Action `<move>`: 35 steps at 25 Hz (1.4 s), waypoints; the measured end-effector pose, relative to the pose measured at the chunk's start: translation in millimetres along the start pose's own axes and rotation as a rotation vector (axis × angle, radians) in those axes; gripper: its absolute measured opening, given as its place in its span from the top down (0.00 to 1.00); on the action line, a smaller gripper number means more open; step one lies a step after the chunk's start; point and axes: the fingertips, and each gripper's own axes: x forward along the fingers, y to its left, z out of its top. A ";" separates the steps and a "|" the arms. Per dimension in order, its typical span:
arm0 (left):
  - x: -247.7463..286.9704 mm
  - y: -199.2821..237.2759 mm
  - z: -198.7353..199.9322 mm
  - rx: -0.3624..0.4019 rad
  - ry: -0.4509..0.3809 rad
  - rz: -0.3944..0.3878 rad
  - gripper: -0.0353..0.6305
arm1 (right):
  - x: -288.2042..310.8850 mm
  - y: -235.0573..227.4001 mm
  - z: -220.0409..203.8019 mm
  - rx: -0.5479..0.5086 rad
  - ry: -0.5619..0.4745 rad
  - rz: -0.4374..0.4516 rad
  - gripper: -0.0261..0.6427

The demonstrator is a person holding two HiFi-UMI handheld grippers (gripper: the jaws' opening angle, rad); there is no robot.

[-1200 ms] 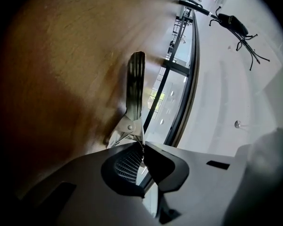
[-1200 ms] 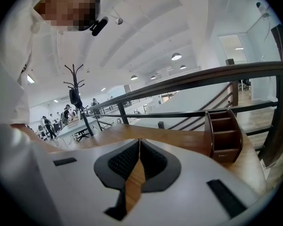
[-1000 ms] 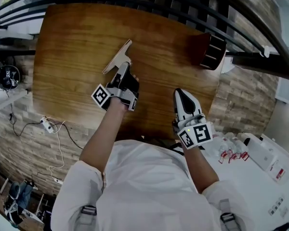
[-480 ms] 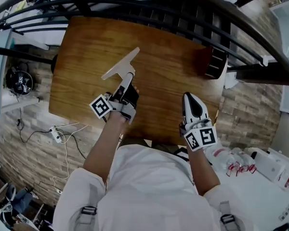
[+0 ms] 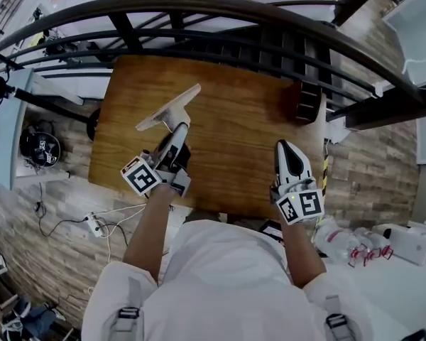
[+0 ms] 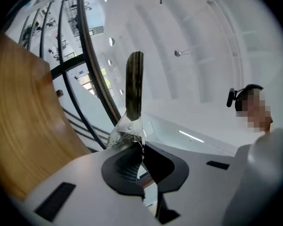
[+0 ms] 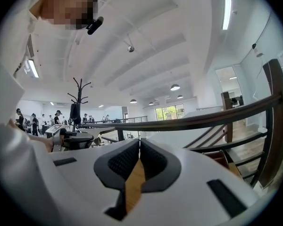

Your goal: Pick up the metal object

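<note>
The metal object [image 5: 169,109], a flat T-shaped blade on a short handle, is off the wooden table [image 5: 234,119] and tilted upward. My left gripper [image 5: 177,130] is shut on its handle. In the left gripper view the blade [image 6: 134,84] stands edge-on against the ceiling, with its riveted base pinched at the left gripper [image 6: 140,145] tips. My right gripper [image 5: 287,150] hovers over the table's near right edge, shut and empty. Its pads [image 7: 122,161] meet with nothing between them.
A dark ribbed object [image 5: 309,101] sits at the table's far right corner. A black railing [image 5: 199,6] curves behind the table. A power strip with cables [image 5: 92,222] lies on the floor at left. A white surface with small items [image 5: 369,247] is at the right.
The left gripper has drawn back toward the table's near edge with the metal object in it. The right gripper stays shut at the near right edge.
</note>
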 end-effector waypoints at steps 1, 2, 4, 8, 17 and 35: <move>-2.6 -9.9 3.2 0.044 0.009 -0.001 0.92 | -5.2 3.8 4.2 -0.004 -0.007 0.002 0.92; -4.9 -20.9 5.6 0.093 0.021 -0.001 0.92 | -11.2 7.3 8.4 -0.007 -0.014 0.006 0.92; -7.2 -45.3 7.5 0.207 0.048 0.000 0.92 | -24.6 11.1 16.6 -0.010 -0.029 0.011 0.92; -7.2 -92.4 1.5 0.379 0.077 0.007 0.92 | -53.2 8.1 27.6 -0.019 -0.045 0.011 0.92; -36.2 -183.4 -20.9 0.727 0.018 0.143 0.92 | -135.9 9.7 66.5 -0.038 -0.112 0.033 0.92; -95.4 -224.9 -113.9 1.024 -0.047 0.318 0.92 | -223.0 -7.7 45.9 -0.056 -0.054 -0.010 0.92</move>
